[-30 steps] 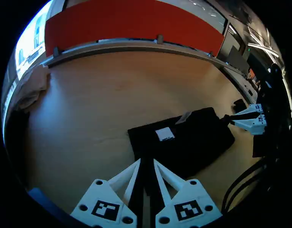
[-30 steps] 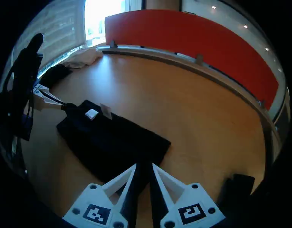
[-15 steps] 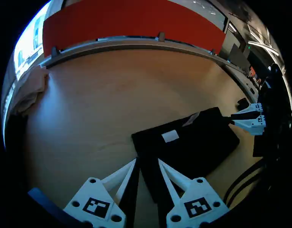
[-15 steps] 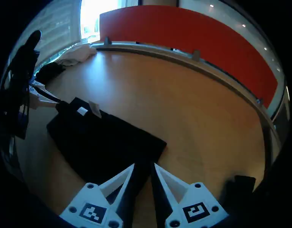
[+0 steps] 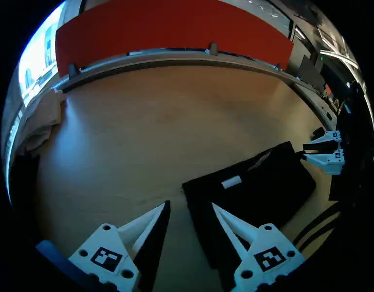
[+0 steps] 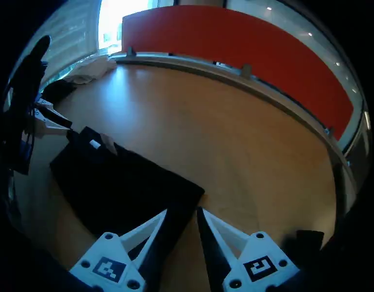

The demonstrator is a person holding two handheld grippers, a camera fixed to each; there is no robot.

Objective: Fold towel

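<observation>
Left gripper view | towel edge between parted left tongs

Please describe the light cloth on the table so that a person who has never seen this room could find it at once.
Find the long red partition behind the wooden table and follow it to its end by the bright window. At that table corner lies a crumpled cloth. It is pale beige, whereas the bundle beside it and the flat towel are both dark.
</observation>
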